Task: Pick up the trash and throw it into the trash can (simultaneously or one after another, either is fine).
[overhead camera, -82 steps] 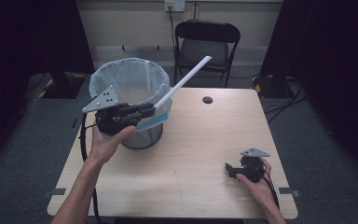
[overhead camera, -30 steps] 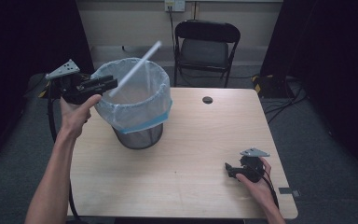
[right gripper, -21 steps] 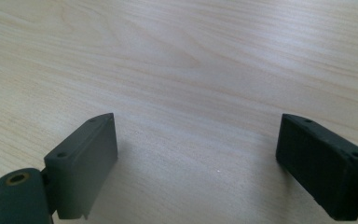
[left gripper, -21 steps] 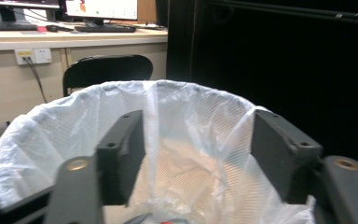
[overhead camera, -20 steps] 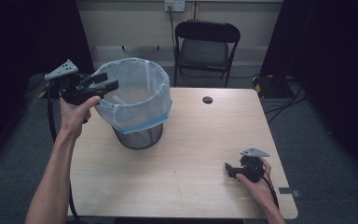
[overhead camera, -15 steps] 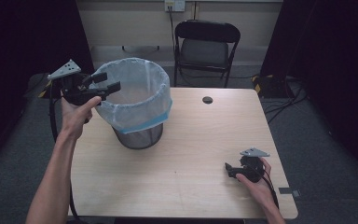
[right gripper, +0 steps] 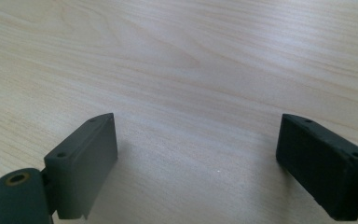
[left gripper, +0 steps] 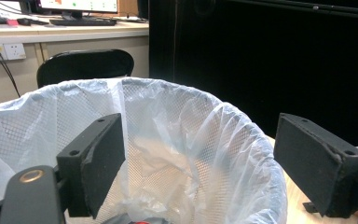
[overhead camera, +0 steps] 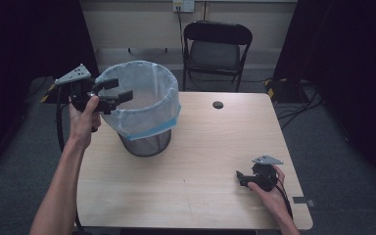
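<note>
Left gripper (overhead camera: 118, 92) is held level over the near rim of the lined mesh bin (overhead camera: 144, 110), jaws just spread, nothing between them. Upright on the counter (overhead camera: 196, 166), the bin's mouth faces up. Right gripper (overhead camera: 240, 177) rests spread, empty.

- Lined bin (overhead camera: 144, 105) blocks the table's (overhead camera: 200, 166) left side — its mouth is open from above, contents possibly crumpled paper.
- Middle tabletop free; chair (overhead camera: 216, 51) stands behind.
</note>
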`<state>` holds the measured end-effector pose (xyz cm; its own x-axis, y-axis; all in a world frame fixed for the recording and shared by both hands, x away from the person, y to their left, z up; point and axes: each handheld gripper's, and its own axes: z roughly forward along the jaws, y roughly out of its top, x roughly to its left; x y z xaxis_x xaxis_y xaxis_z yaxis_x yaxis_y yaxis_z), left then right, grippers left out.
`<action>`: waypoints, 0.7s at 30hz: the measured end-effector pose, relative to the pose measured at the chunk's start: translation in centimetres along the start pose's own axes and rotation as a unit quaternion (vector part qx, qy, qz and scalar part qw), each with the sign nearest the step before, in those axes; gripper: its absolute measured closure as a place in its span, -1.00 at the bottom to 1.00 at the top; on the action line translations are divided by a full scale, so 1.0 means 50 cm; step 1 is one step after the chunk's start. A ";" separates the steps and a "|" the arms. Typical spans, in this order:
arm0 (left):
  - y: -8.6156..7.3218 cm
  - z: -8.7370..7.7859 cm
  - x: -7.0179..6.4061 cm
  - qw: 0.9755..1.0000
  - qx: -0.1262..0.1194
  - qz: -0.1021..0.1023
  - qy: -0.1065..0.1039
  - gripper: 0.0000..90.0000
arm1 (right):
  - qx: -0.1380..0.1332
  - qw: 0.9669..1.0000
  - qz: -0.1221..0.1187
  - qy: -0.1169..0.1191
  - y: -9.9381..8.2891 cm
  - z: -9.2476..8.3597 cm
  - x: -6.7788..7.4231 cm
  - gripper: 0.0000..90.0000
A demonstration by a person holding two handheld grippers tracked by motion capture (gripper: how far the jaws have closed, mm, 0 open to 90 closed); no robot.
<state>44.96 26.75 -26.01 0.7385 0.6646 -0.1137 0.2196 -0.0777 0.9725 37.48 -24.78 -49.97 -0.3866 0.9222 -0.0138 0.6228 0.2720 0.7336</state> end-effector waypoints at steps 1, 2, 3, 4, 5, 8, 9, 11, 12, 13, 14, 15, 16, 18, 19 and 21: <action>-0.001 0.001 -0.001 1.000 0.000 0.000 0.000 -0.64 | 0.000 1.000 0.000 0.000 0.000 0.000 0.000 -0.74; -0.003 0.001 -0.003 1.000 0.003 -0.001 0.000 -0.64 | 0.000 1.000 0.000 0.000 0.000 0.000 0.000 -0.74; -0.004 0.002 -0.004 1.000 0.004 -0.001 0.001 -0.64 | 0.000 1.000 0.000 0.000 0.000 0.000 0.000 -0.74; -0.007 0.004 -0.007 1.000 0.007 0.002 0.001 -0.63 | 0.000 1.000 0.000 0.000 0.000 0.000 0.000 -0.74; -0.009 0.005 -0.008 1.000 0.009 0.004 0.004 -0.62 | 0.000 1.000 0.000 0.000 0.000 0.000 0.000 -0.74; -0.014 0.007 -0.016 1.000 0.010 0.007 0.002 -0.58 | 0.000 1.000 0.000 0.000 0.000 0.000 0.000 -0.74; -0.014 0.007 -0.020 1.000 0.009 0.008 0.003 -0.57 | 0.000 1.000 0.000 0.000 0.000 0.000 0.000 -0.74; -0.016 0.008 -0.028 1.000 0.008 0.011 0.001 -0.56 | 0.000 1.000 0.000 0.000 0.000 0.000 0.000 -0.74; -0.016 0.008 -0.034 1.000 0.009 0.015 0.001 -0.57 | 0.000 1.000 0.000 0.000 0.000 0.000 0.000 -0.74; -0.017 0.008 -0.039 1.000 0.010 0.016 0.002 -0.57 | 0.000 1.000 0.000 0.000 0.000 0.000 0.000 -0.74; -0.018 0.008 -0.044 1.000 0.011 0.018 0.000 -0.56 | 0.000 1.000 0.000 0.000 0.000 0.000 0.000 -0.74; -0.019 0.008 -0.048 1.000 0.013 0.021 -0.002 -0.56 | 0.000 1.000 0.000 0.000 0.000 0.000 0.000 -0.74; -0.021 0.008 -0.052 1.000 0.011 0.022 -0.003 -0.55 | 0.000 1.000 0.000 0.000 0.000 0.000 0.000 -0.74; -0.026 0.009 -0.060 1.000 0.009 0.027 -0.009 -0.51 | 0.000 1.000 0.000 0.000 0.000 0.000 0.000 -0.74; -0.028 0.010 -0.064 0.999 0.014 0.029 -0.012 -0.51 | 0.000 1.000 0.000 0.000 0.000 0.000 0.000 -0.74; -0.034 0.012 -0.076 0.999 0.017 0.034 -0.011 -0.51 | 0.000 1.000 0.000 0.000 0.000 0.000 0.000 -0.74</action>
<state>42.17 23.90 -27.33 0.7661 0.6406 -0.0518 0.1893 -0.1480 0.9707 37.48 -24.77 -49.97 -0.3861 0.9224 -0.0134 0.6232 0.2715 0.7334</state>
